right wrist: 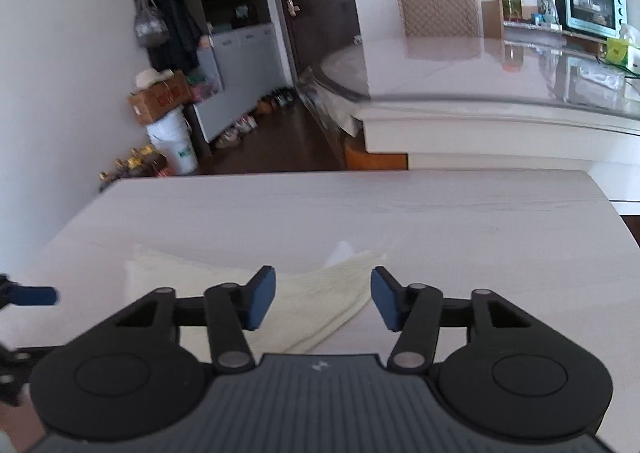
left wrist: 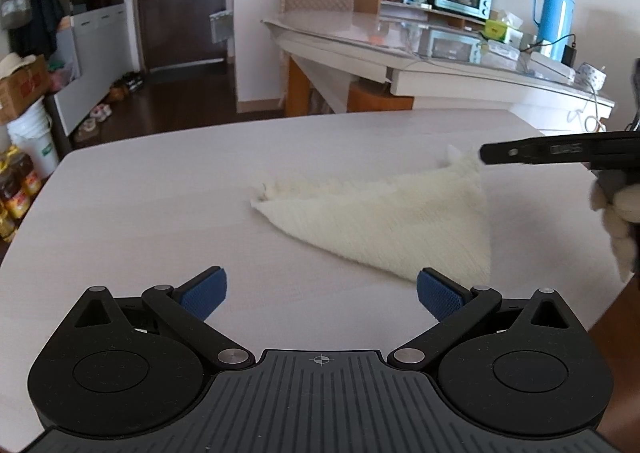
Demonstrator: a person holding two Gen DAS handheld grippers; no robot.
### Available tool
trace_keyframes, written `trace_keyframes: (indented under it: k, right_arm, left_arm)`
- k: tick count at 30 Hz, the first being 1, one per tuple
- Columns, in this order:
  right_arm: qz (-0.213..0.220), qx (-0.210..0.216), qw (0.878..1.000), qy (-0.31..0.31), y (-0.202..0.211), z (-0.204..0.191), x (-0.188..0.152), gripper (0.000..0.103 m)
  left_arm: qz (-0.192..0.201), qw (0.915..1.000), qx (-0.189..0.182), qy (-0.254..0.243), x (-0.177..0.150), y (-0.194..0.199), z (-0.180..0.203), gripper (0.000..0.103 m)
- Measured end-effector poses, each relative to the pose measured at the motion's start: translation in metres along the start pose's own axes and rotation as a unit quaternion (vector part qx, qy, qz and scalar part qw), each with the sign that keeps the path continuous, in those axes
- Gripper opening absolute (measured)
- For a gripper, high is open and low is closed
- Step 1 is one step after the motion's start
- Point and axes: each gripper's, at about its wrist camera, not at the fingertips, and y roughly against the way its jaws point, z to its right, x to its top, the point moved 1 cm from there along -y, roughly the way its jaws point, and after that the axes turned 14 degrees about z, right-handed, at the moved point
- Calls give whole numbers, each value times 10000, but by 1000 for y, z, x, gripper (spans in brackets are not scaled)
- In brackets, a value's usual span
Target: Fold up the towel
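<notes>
Both tools hang released: left tool, right tool over the towel; it lies folded to a triangle on the desk; next fold probably needs a corner gripped

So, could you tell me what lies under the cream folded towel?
The cream folded towel lies flat on the pale wooden table. Anything beneath its layers is covered and cannot be seen.

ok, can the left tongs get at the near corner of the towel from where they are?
Probably yes. The left tongs are open, and the towel has its near corner just ahead of the right pad on bare table. The right tongs are at the far corner.
</notes>
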Motion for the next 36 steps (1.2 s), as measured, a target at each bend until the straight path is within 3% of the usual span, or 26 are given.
trace_keyframes:
  k: [3, 7, 11, 13, 15, 18, 21, 23, 26, 28, 31, 33, 36]
  right_arm:
    - [-156, -37, 9999, 61, -19, 5, -3, 39]
    - [-155, -99, 9998, 111, -23, 7, -7, 12]
    - [261, 94, 9995, 179, 1, -4, 4, 10]
    - [352, 433, 9983, 171, 15, -16, 11, 10]
    - [282, 1297, 9911, 66, 34, -44, 14, 10]
    - [-50, 2460, 9688, 289, 52, -97, 0, 10]
    - [-481, 3258, 9418, 679, 64, -142, -27, 10]
    - [-711, 3512, 9290, 921, 67, -161, -40, 18]
    - [-724, 3437, 9321, 883, 66, -161, -45, 43]
    - [-491, 3106, 9466, 704, 65, -147, -36, 43]
    - [-156, 2136, 9727, 891, 52, -123, -25, 44]
    - [-175, 1532, 9812, 1161, 34, -111, -24, 44]
    - [-467, 1071, 9851, 1264, 9, -95, -30, 44]
  left_arm:
    - [-44, 10000, 14, 21, -1, -8, -3, 103]
    - [-94, 9999, 68, 55, -3, -16, -8, 103]
    - [-78, 9998, 197, 13, -4, -11, -20, 103]
    - [-41, 9994, 343, -59, -2, -3, -31, 103]
    - [-6, 9984, 556, -112, 1, 5, -46, 103]
    - [48, 9960, 878, -156, 5, 19, -69, 103]
    - [85, 9932, 1144, -174, 7, 32, -85, 103]
    - [90, 9926, 1200, -154, 7, 38, -91, 103]
    - [99, 9932, 1155, -127, 6, 42, -91, 103]
    - [85, 9943, 1054, -141, 5, 38, -90, 103]
    - [68, 9960, 853, -252, 5, 25, -85, 103]
    - [46, 9968, 732, -310, 6, 15, -81, 103]
    - [59, 9974, 594, -396, 9, 4, -74, 103]
